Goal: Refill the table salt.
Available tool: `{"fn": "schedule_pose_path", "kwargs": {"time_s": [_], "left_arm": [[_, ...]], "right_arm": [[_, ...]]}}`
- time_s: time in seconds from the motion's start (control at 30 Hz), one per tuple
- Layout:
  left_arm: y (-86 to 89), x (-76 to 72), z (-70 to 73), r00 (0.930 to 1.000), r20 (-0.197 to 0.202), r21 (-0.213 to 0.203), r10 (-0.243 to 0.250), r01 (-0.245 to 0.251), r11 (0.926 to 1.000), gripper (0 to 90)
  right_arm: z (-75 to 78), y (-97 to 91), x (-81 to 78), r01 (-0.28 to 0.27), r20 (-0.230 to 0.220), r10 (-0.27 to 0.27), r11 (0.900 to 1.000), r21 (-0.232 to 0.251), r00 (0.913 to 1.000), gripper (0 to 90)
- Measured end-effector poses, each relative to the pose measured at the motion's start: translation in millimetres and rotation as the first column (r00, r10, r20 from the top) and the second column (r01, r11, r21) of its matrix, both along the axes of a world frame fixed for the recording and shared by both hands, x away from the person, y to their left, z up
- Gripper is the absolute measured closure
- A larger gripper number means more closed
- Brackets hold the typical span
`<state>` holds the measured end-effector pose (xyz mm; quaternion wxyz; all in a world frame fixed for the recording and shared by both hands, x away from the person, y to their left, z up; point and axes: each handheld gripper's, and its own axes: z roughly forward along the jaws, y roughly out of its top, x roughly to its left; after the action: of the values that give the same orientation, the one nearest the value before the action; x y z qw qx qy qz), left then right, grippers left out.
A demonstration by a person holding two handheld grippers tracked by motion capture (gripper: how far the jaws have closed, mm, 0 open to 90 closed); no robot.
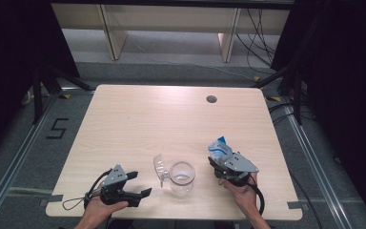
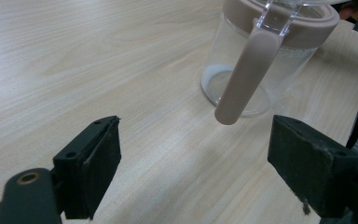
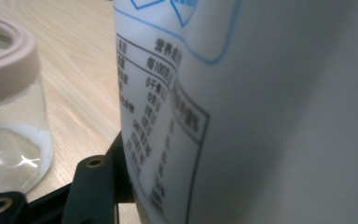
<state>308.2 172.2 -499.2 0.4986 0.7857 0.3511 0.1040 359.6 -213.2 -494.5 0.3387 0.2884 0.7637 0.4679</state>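
A clear glass pitcher (image 1: 181, 177) with a pink rim stands near the table's front edge, its clear lid (image 1: 159, 167) flipped open to the left. In the left gripper view the pitcher (image 2: 265, 56) shows its pink handle (image 2: 247, 79) just beyond my left gripper (image 2: 193, 158), whose jaws stand wide apart with only bare table between them. My left gripper (image 1: 142, 183) lies left of the pitcher. My right gripper (image 1: 218, 164) is shut on a white pouch with blue print (image 1: 219, 149), held upright to the right of the pitcher. The pouch (image 3: 261, 112) presses against one black finger (image 3: 95, 186).
The pale wooden table (image 1: 171, 119) has a round cable hole (image 1: 211, 99) near its far edge. A floor mark shaped like a 5 (image 1: 57, 128) lies to the left of the table. Wooden shelving legs and cables stand beyond it.
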Motion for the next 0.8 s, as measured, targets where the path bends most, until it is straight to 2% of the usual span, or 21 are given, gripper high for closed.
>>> {"fn": "schedule_pose_path", "kwargs": {"time_s": [0.07,0.17,0.2,0.23,0.3,0.33,0.43,0.47,0.5,0.53,0.57,0.67,0.73,0.8], "left_arm": [[0.2,-0.1,0.0,1.0,0.0,0.001,0.002,-0.002,1.0,16.6],[0.7,0.1,0.0,1.0,-0.001,0.006,0.002,-0.002,1.0,16.6],[-0.6,-1.0,-0.4,0.9998,-0.013,-0.007,0.015,-0.015,0.9999,16.6],[-0.1,-0.1,-0.4,1.0,-0.001,-0.004,0.0,0.0,1.0,16.7],[-0.1,0.1,-0.4,1.0,0.001,0.001,-0.002,0.002,1.0,16.6],[-0.4,0.4,-1.1,1.0,0.006,-0.006,-0.005,0.005,1.0,16.6],[-0.5,0.4,-1.0,1.0,0.004,-0.004,-0.006,0.006,1.0,16.7],[-0.5,0.5,-1.0,1.0,0.006,-0.004,-0.007,0.007,1.0,16.6],[-0.2,0.5,-0.4,1.0,0.002,0.004,-0.009,0.009,1.0,16.7],[-0.3,0.2,-0.5,1.0,0.005,0.003,-0.008,0.008,1.0,16.7],[-0.2,-0.1,0.1,1.0,0.002,0.013,-0.006,0.006,0.9999,16.6],[-1.6,-0.5,-0.2,1.0,-0.001,-0.004,-0.007,0.007,1.0,16.6],[-1.3,-0.1,-0.5,0.9999,0.004,0.0,-0.015,0.015,0.9999,16.6],[-1.1,-0.4,-0.1,0.9999,0.002,0.008,-0.013,0.013,0.9999,16.7]], "right_arm": [[4.4,3.1,-4.0,-0.007,0.035,0.008,0.9994,-0.035,0.9993,44.3],[8.6,5.0,-7.9,-0.017,0.062,0.021,0.9981,-0.059,0.9978,44.4],[9.7,5.5,-8.5,-0.016,0.069,0.02,0.9979,-0.063,0.9974,44.4],[10.8,5.9,-9.4,-0.015,0.078,0.021,0.9972,-0.074,0.9967,44.4],[12.5,6.5,-10.1,-0.012,0.09,0.021,0.9955,-0.094,0.9957,44.4],[13.3,6.8,-11.4,-0.013,0.081,0.021,0.995,-0.099,0.9965,44.4],[15.5,8.1,-12.2,-0.013,0.109,0.028,0.9911,-0.132,0.9937,44.5],[16.0,8.2,-12.7,-0.009,0.117,0.028,0.9865,-0.163,0.9928,44.5],[16.7,8.4,-13.1,-0.012,0.119,0.033,0.9847,-0.174,0.9924,44.5],[16.8,9.7,-14.0,-0.018,0.122,0.039,0.9863,-0.164,0.9918,44.5],[17.4,10.4,-14.6,-0.019,0.128,0.042,0.9843,-0.176,0.9909,44.6],[18.9,14.1,-17.8,-0.02,0.158,0.058,0.9715,-0.236,0.9857,44.7],[18.8,15.8,-18.8,-0.026,0.161,0.068,0.9688,-0.247,0.9847,44.7],[18.8,17.0,-18.9,-0.024,0.179,0.079,0.9564,-0.291,0.9807,44.7]]}}
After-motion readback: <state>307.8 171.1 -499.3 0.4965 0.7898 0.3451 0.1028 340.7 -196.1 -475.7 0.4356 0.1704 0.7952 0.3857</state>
